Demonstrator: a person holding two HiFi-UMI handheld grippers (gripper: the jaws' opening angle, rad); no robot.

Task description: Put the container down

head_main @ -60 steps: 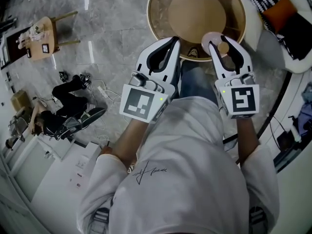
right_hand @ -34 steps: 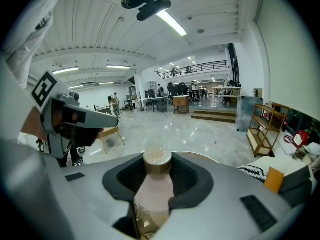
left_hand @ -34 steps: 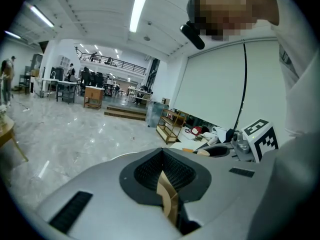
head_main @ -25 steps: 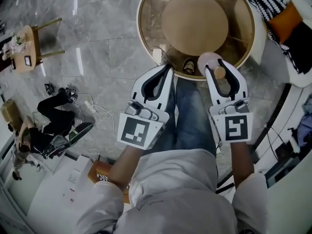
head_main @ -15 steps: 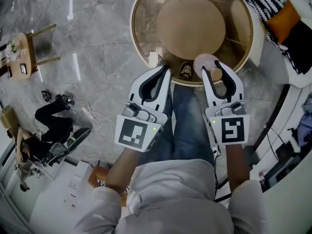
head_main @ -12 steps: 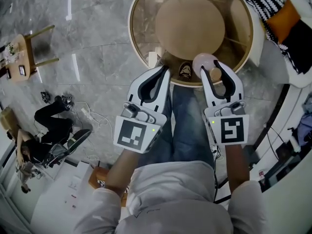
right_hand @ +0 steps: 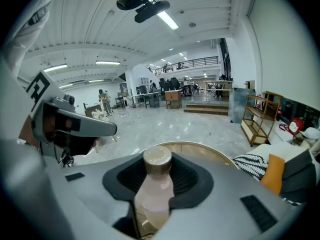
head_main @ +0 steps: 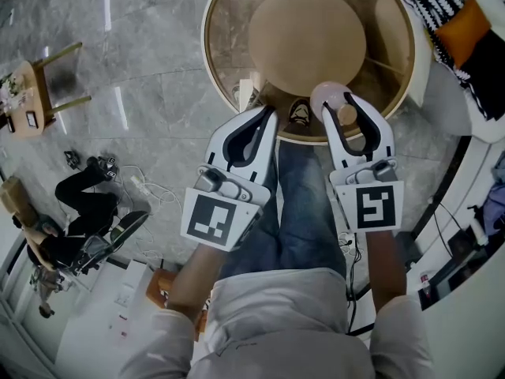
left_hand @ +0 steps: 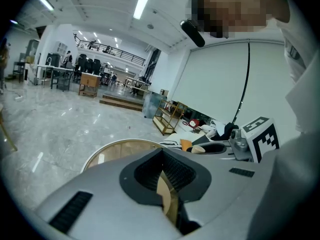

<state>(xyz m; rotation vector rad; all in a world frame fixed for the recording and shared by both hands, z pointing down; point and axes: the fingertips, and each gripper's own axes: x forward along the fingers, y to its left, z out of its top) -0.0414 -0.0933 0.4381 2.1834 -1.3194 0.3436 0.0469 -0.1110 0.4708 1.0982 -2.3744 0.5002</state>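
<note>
Left gripper (head_main: 266,115) and right gripper (head_main: 345,107), with the container (head_main: 327,97), have sunk closer to the round table (head_main: 225,30).

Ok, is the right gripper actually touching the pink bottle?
Touching. The right gripper view shows the right gripper with its jaws pressed against both sides of the pink bottle, with no gap visible.

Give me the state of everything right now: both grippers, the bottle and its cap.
Right gripper: shut on the pink bottle.
Pink bottle: upright, gripped around its body, over the near edge of the round glass table; can't tell whether it touches the table.
Bottle cap: on.
Left gripper: shut, nothing between the jaws.
</note>
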